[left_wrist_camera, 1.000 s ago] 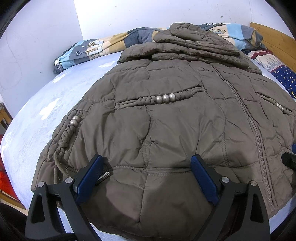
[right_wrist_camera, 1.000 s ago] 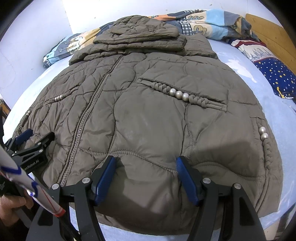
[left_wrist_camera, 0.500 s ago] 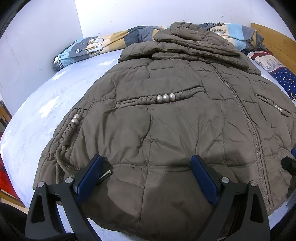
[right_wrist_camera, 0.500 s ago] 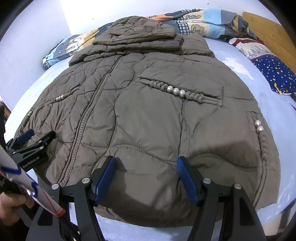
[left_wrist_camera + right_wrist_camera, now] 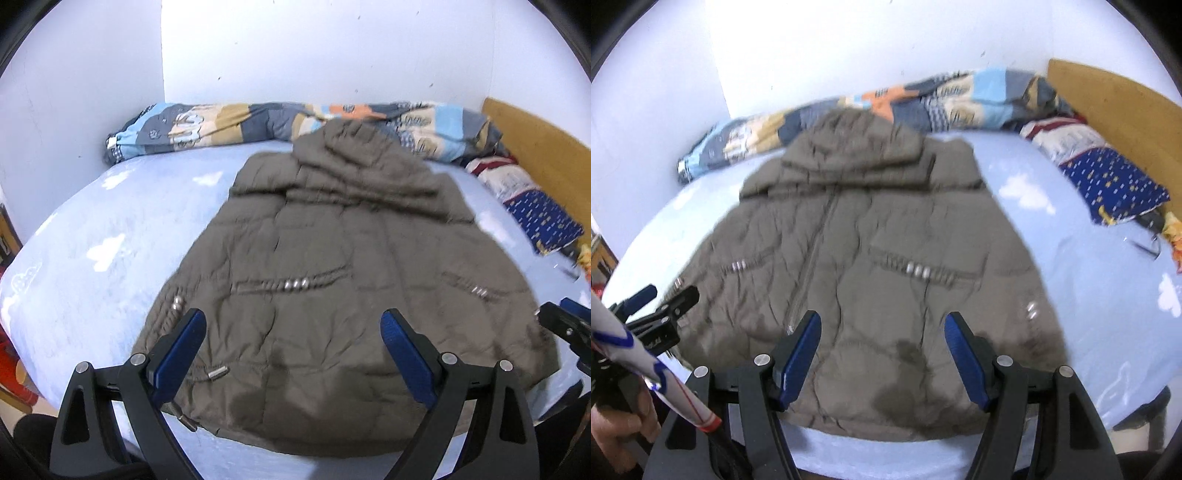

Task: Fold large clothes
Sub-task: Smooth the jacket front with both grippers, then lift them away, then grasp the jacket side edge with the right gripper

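Below both my grippers — left gripper and right gripper, both gaping empty — the jacket is lying, hem nearest, hood pointing away.

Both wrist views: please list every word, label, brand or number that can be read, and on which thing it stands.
No text can be read in these pictures.
Left gripper: white lettering on its side in the right wrist view, too blurred to read.
Patchwork quilt: printed patterns only, blurred.
Brown jacket: no label visible.
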`<state>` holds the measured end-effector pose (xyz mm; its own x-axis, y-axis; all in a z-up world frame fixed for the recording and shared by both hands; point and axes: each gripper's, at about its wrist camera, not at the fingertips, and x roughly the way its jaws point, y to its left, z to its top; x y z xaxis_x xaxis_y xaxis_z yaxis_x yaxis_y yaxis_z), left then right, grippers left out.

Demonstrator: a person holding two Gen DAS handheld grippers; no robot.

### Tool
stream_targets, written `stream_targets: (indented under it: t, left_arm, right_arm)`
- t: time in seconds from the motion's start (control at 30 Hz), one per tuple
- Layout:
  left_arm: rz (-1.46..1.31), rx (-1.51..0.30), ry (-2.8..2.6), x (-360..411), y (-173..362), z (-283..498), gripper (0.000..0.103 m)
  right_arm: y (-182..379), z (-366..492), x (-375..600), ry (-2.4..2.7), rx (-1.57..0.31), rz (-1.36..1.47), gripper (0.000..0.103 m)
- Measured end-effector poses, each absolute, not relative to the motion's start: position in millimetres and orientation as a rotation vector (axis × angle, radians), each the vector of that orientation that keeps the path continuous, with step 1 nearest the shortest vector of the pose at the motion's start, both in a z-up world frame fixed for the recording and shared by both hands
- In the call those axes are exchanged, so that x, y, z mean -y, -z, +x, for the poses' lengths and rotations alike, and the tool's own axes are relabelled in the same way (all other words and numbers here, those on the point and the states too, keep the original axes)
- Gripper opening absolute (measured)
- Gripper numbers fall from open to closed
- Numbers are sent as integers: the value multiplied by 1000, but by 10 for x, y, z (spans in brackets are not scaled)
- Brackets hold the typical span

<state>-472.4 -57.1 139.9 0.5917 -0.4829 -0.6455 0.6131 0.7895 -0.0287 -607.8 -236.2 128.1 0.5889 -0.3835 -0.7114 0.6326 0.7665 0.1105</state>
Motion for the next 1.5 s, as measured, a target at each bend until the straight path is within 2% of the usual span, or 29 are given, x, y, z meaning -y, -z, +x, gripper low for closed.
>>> stream_targets:
  t: [0.17, 0.33, 0.97, 1.5]
  left_arm:
    - [175, -674, 669, 538, -1598, -4855, 95]
    - [169, -676, 683, 504, -1675, -4799, 95]
    - [157, -703, 673, 471, -1638, -4607, 95]
    - [188, -746, 644, 482, -1490, -4528, 95]
  right_arm:
    - [-1520, -6112, 2364, 601, -687, 382, 74]
    - [-1533, -6115, 2348, 596, -689, 377, 75]
    - [-1339, -6269, 2513, 653, -721, 411, 75]
    - [-869, -6741, 3159, 804, -771, 560, 75]
